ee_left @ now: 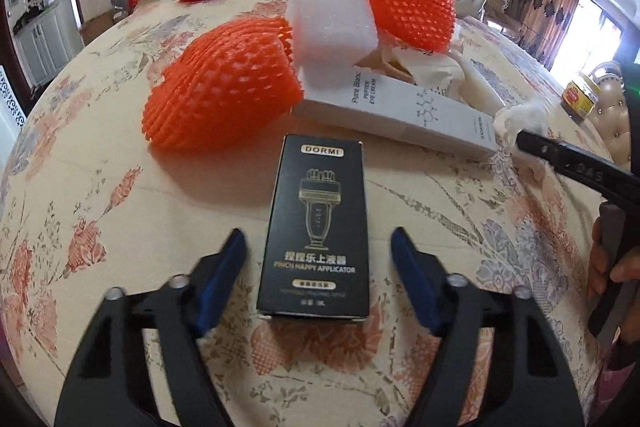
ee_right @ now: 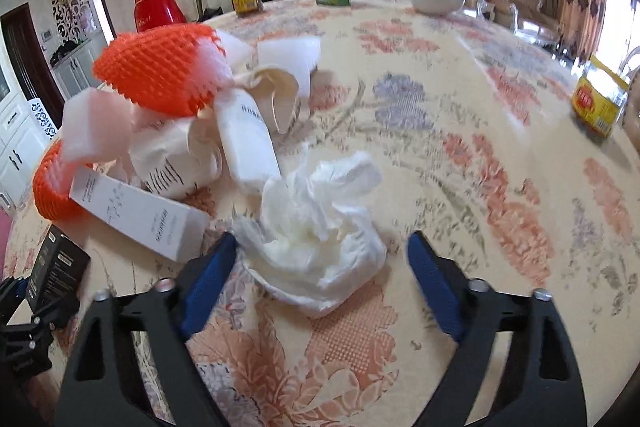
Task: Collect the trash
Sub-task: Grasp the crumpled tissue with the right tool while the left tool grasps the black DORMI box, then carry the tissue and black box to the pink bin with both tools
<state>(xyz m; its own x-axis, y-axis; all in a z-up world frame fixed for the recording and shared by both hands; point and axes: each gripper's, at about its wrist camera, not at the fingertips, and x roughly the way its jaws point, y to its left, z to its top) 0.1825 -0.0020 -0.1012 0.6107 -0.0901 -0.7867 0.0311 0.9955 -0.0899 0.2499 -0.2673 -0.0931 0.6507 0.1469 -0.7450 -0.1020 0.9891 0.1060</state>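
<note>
Your left tongs [ee_left: 318, 247] sit spread on either side of the black box [ee_left: 316, 227], pads just off its long edges, not pinching yet, lined up so closing should catch the narrow sides. Your right tongs [ee_right: 322, 259] are spread around the crumpled tissue [ee_right: 320, 239], left pad brushing it, right pad apart. Rest of the trash pile [ee_right: 168, 131] lies beyond, upper left.

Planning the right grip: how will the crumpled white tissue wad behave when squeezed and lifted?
The crumpled white tissue wad looks soft and loose, so it will probably compress rather than resist. It likely weighs little. Its loose folds may trail or snag; the right gripper straddles it, jaws open.
</note>
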